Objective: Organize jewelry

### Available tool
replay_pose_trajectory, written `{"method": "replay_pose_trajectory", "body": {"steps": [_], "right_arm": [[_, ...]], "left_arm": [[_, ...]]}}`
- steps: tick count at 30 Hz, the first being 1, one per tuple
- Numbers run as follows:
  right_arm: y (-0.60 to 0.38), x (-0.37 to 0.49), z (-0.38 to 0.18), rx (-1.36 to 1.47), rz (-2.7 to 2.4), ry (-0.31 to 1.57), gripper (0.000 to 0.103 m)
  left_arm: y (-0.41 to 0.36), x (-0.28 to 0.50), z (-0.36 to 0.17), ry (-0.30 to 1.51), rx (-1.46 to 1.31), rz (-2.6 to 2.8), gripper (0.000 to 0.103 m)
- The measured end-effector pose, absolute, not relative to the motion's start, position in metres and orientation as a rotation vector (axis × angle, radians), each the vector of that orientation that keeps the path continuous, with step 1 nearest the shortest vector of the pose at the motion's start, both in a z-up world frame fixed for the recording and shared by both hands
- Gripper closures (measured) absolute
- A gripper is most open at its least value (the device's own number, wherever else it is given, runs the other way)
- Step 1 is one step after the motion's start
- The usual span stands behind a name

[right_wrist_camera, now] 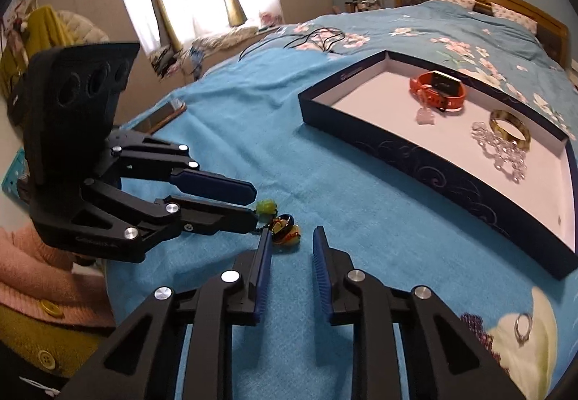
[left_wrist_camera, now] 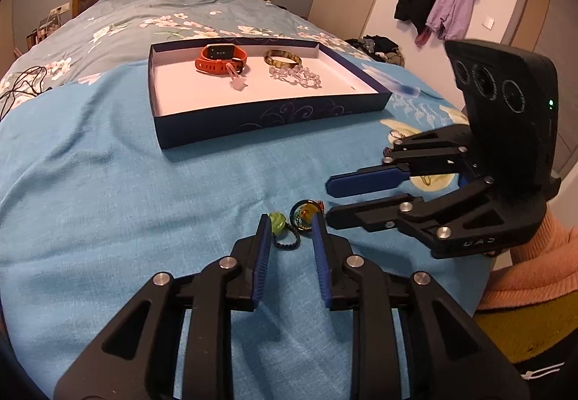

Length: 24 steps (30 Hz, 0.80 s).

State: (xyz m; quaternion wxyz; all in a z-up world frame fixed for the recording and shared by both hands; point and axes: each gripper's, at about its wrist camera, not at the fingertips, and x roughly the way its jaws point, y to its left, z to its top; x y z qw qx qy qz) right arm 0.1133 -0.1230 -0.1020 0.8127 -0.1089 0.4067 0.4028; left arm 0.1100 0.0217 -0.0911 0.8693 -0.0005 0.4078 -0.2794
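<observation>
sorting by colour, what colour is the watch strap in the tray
Orange-red, on the watch lying in the tray; clearest in the left wrist view.

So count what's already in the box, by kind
Watch: 1
Bangle: 1
Clear bead bracelet: 1
Pink hair clip: 1
Total: 4 in the box

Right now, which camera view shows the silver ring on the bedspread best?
The right wrist view: the silver ring lies unobstructed on a pale flower print at lower right. In the left wrist view it is only a tiny glint beside the right hand-held gripper.
</observation>
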Motion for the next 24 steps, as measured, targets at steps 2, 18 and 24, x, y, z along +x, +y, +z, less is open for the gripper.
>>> {"method": "replay_pose_trajectory", "body": {"steps": [2,18,24], "right_arm": [[-0.118,0.116,-0.105,-0.262,0.880,0.886,0.081],[-0.138,0.114,-0.098,-0.224,0.891,0.910,0.103],[-0.146,0.112,-0.098,-0.186,0.881,0.895,0.099]], "left_arm": [[0.021,0.110,-0.091,0.848,0.010,-0.588,0.077],[0.008,0.107,-0.091,0.843,0.068,-0.610,0.071],[0.001,0.111,-0.093,0.858,0.097,-0.582,0.072]]}}
